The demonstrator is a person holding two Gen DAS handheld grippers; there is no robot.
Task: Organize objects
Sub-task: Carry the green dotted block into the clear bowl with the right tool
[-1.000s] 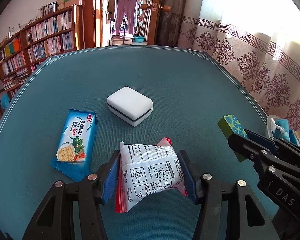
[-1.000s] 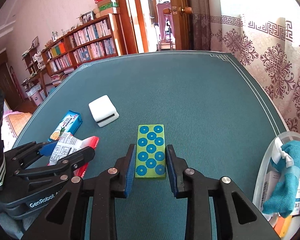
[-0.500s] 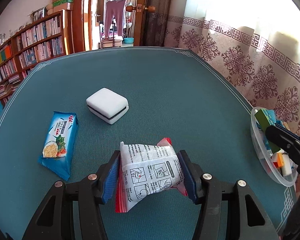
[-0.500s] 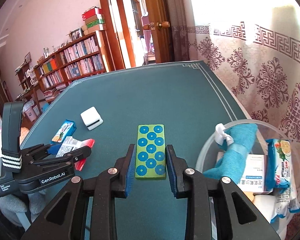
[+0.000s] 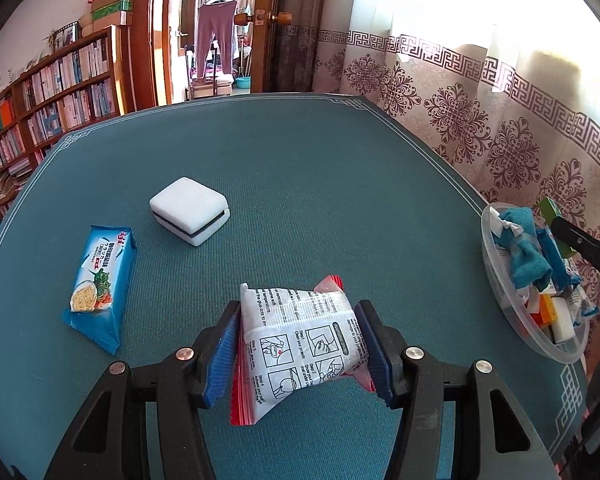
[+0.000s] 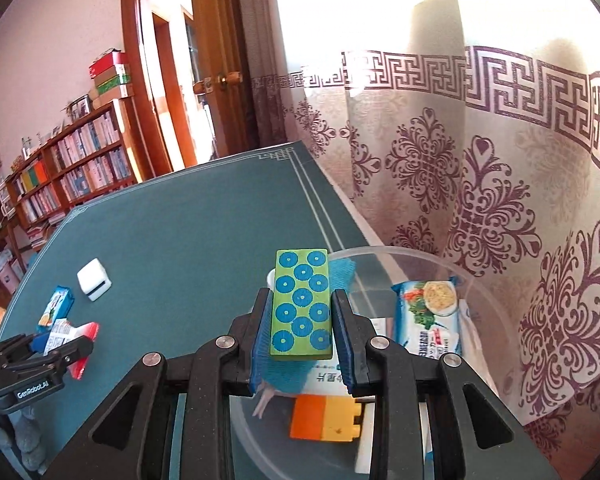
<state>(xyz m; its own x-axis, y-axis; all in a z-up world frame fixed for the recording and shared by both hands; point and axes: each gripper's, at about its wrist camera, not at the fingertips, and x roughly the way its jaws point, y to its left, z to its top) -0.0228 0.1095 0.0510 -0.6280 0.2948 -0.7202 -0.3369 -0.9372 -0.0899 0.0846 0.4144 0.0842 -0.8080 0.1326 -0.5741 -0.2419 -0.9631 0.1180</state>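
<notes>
right gripper [image 6: 302,330]: clamped on green block [image 6: 302,306], blue dots, held flat above clear bowl [image 6: 496,300] at table edge
left gripper [image 5: 298,344]: clenched on white/red sachet [image 5: 300,344], low over teal table [image 5: 300,160]
bowl contents: cracker pack [image 6: 428,312], orange-yellow brick [image 6: 326,418], blue cloth [image 5: 526,246]
left view only: white case [image 5: 189,210] and blue cracker packet [image 5: 100,276] shown large; right gripper just a sliver at the frame edge

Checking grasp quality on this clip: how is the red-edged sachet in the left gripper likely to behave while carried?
Probably floppy: the sachet bows between the left gripper's pads. Likely light, since it holds without sagging far. Its glossy film may slip if the grip loosens.
</notes>
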